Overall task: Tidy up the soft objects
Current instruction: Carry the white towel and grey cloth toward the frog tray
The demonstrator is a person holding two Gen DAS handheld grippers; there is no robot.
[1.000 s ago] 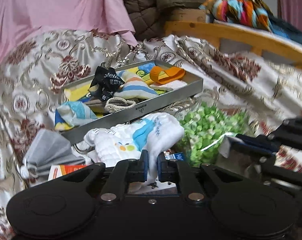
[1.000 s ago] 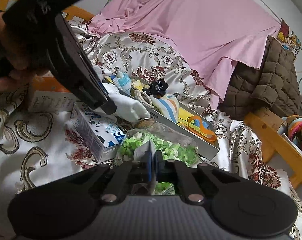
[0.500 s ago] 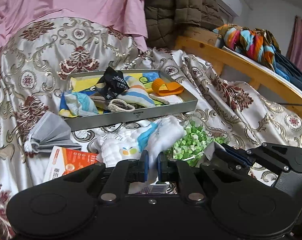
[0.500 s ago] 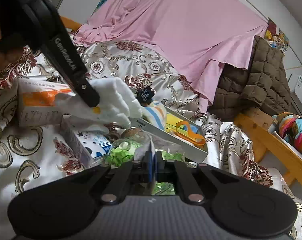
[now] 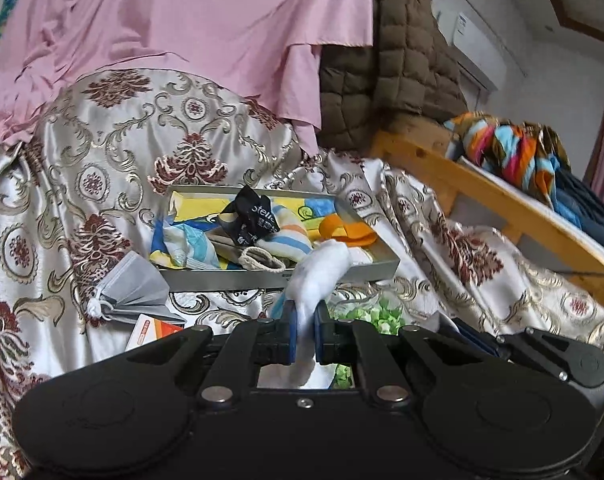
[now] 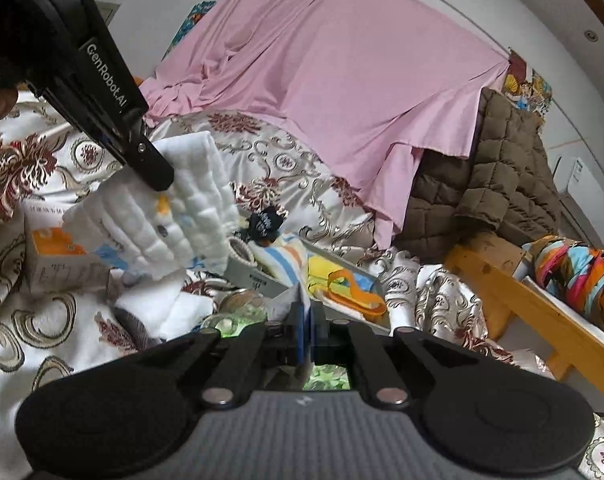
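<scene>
Left gripper (image 5: 302, 326) — I have it clenched on the white cloth (image 6: 174, 216), lifted clear of the bed (image 5: 82, 168) near the tray's (image 5: 230, 280) front edge; my right gripper (image 6: 306, 330) pinches the clear bag of green bits (image 5: 381, 314).

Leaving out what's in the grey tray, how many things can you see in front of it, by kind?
White quilted cloth, in the left claw: 1
Bag of green pieces, in the right claw: 1
Grey face mask: 1
Orange-and-white box: 1
Total I can make out: 4
</scene>
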